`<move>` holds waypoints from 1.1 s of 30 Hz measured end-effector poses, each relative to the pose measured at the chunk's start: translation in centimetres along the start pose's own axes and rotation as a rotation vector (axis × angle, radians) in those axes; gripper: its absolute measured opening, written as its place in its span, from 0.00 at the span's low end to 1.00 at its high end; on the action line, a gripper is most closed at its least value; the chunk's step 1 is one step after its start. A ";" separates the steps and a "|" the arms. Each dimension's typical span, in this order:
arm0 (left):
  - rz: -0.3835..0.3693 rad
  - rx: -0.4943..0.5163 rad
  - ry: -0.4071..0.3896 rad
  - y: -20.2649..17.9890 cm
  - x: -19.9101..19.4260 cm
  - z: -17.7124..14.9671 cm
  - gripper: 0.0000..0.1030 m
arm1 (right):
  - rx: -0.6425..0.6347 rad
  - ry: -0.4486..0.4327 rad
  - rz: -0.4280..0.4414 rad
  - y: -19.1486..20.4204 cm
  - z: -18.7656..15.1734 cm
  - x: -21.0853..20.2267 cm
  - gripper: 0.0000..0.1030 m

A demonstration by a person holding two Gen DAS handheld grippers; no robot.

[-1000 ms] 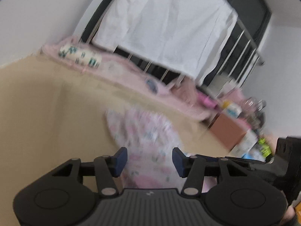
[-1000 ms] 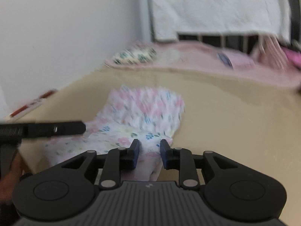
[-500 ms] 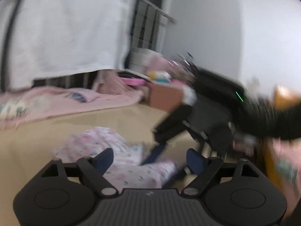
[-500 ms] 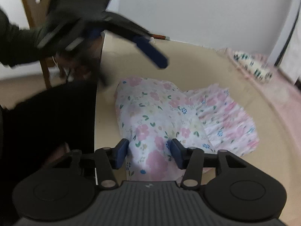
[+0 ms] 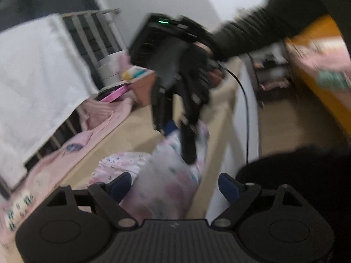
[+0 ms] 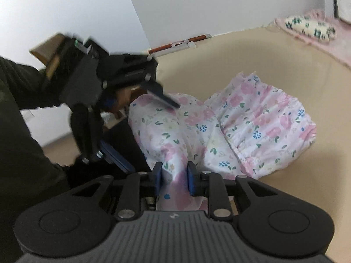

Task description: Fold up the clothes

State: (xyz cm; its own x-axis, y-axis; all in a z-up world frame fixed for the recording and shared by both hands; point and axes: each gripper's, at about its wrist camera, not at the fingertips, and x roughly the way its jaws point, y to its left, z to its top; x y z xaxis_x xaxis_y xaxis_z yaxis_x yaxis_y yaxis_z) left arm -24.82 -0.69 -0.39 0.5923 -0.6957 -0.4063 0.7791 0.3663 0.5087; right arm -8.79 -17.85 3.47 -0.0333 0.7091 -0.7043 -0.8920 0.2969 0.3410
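- Gathering one floral garment [image 6: 230, 129] at the near edge of the tan desk [image 6: 274, 65], a person works two handheld grippers in a fold that looks barely begun.
- The right gripper [image 6: 174, 180] has a bunch of the cloth between its blue fingers [image 6: 190, 180], which are closing narrow on it.
- The left gripper [image 5: 174, 185] stands wide, cloth lying between its fingers but not pinched; in the right wrist view it hangs just over the garment's near-left corner.
- Next, in all likelihood, the left fingers must close on a free edge so both hands can lift and spread the fabric flat.
- Count: one garment in work, two grippers, one small patterned bundle [image 6: 311, 28] lying well apart on pink bedding [image 6: 333, 50].
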 end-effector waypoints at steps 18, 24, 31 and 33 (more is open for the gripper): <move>-0.444 -0.738 0.071 12.6 3.8 -4.4 0.37 | -0.406 -0.250 -0.321 6.4 -5.6 -1.5 0.99; -0.580 -0.937 0.086 14.7 3.8 -6.3 0.28 | -0.349 -0.255 -0.272 3.1 -5.5 -0.1 0.66; -0.689 -1.353 -0.005 16.6 3.7 -9.7 0.25 | 0.159 -0.312 0.020 -3.7 -4.6 -2.1 0.27; -0.616 -1.494 -0.031 16.8 3.4 -10.8 0.26 | 0.364 -0.329 0.118 -6.7 -4.9 -2.3 0.25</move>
State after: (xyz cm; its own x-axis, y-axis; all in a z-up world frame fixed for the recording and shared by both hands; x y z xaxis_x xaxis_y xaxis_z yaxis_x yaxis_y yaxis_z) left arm -7.46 9.76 -1.42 0.1401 -0.9620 -0.2343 0.3896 0.2711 -0.8802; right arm -4.95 -24.58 -0.22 0.0719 0.8979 -0.4342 -0.6734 0.3648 0.6430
